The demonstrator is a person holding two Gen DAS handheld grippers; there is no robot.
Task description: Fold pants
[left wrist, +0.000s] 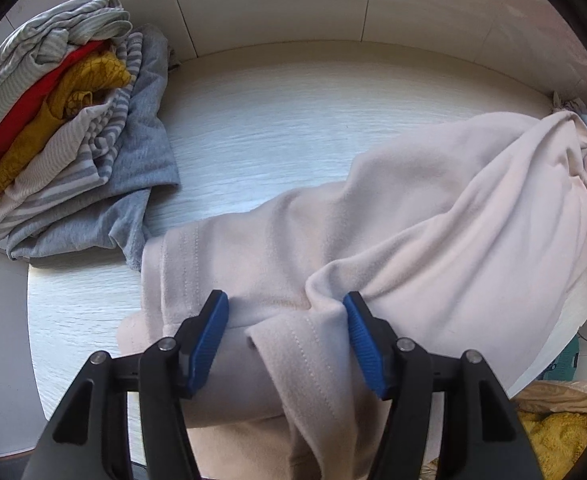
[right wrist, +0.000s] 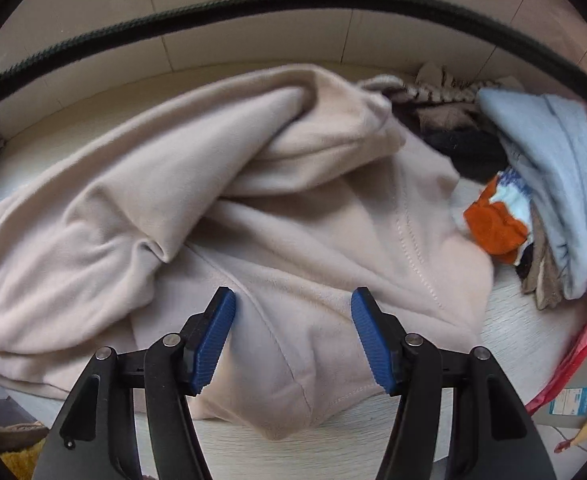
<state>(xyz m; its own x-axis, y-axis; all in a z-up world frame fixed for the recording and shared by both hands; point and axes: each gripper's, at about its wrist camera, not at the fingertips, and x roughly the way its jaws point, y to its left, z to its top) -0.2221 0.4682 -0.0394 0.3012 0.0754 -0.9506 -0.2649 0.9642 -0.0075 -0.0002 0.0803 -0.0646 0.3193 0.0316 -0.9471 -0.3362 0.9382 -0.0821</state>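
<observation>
Both grippers, left gripper [left wrist: 285, 300] and right gripper [right wrist: 293, 296], are hovering with ribbed blue pads spread, gripping nothing, over the soft, rumpled beige fleece pants [left wrist: 413, 220] lying across the pale woodgrain table [left wrist: 253, 120].

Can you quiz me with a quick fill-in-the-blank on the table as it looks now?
1. The pants on the table are pale ____.
2. Both the left gripper and the right gripper have ____ pads.
3. In the folded pile, the red garment lies directly above a ____ one.

Missing words: pink; blue; mustard-yellow
</observation>
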